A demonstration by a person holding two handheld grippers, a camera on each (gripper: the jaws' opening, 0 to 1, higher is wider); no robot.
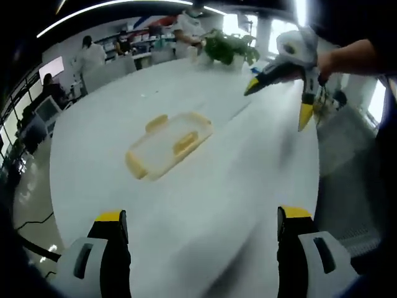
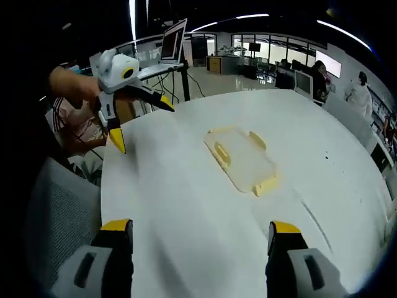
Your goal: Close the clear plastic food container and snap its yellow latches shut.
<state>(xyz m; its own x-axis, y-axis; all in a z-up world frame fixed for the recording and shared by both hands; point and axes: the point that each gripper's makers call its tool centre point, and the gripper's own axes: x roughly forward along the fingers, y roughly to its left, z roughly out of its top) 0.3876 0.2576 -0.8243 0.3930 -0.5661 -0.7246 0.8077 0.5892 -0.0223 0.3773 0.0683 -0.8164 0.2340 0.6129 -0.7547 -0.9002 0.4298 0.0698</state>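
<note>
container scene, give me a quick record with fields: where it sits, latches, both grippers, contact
container: clear plastic food container lying flat on the white table
latches: yellow latches visible at its edges; too blurred to tell whether they are snapped
left gripper: open, fingers spread, held in the air above the table edge
right gripper: open, fingers spread, held in the air over the far side of the table
contact: neither gripper touches the container
background: potted plant at the far end of the table

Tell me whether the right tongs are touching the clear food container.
Apart. In the left gripper view, the right tongs hang open above the white table, well off to one side of the container, with bare tabletop between them.
</note>
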